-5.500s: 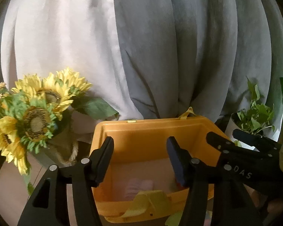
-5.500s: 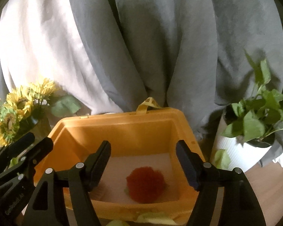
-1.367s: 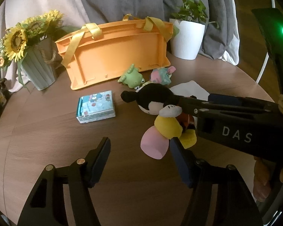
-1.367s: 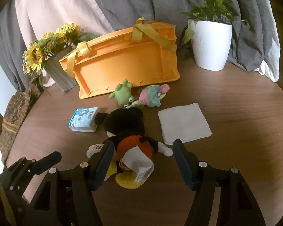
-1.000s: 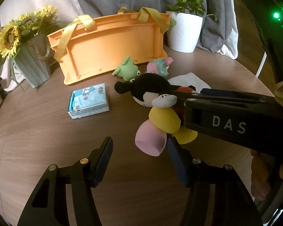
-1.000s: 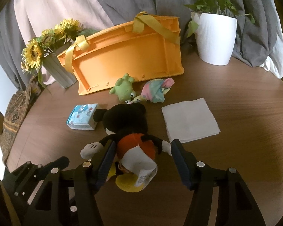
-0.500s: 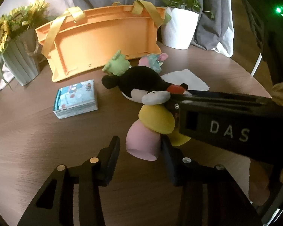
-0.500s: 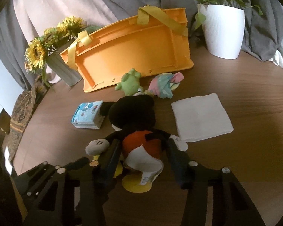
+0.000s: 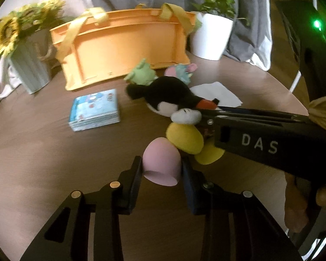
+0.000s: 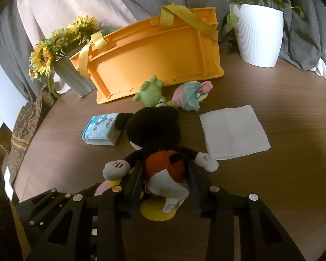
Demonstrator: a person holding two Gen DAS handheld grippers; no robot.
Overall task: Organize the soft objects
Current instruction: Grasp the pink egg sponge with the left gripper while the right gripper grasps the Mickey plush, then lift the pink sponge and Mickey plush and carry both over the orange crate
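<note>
I found the mouse plush (image 10: 154, 134) lying on the table (image 10: 271, 184), my right gripper (image 10: 165, 182) clamped on its soft torso. My left gripper (image 9: 160, 171) pinched the pink piece (image 9: 162, 163). Both seemed light and compressible; I judged the torso the firmest hold.

Worktop (image 10: 282, 184): wood grain, smooth, low sheen. Mouse plush (image 10: 156, 134) between the right hand-held gripper (image 10: 166, 181) fingers: fuzzy cloth pile, paper-like tag. Hand-held gripper bodies: matt black plastic, metal screw heads. Ahead: orange basket (image 10: 158, 58), smooth moulded plastic, woven cloth straps. White napkin (image 10: 233, 134): soft matt paper or cloth, cannot tell. Planter (image 10: 259, 34): white, ribbed, slightly glossy. Tissue pack (image 10: 101, 128): glossy printed film.
</note>
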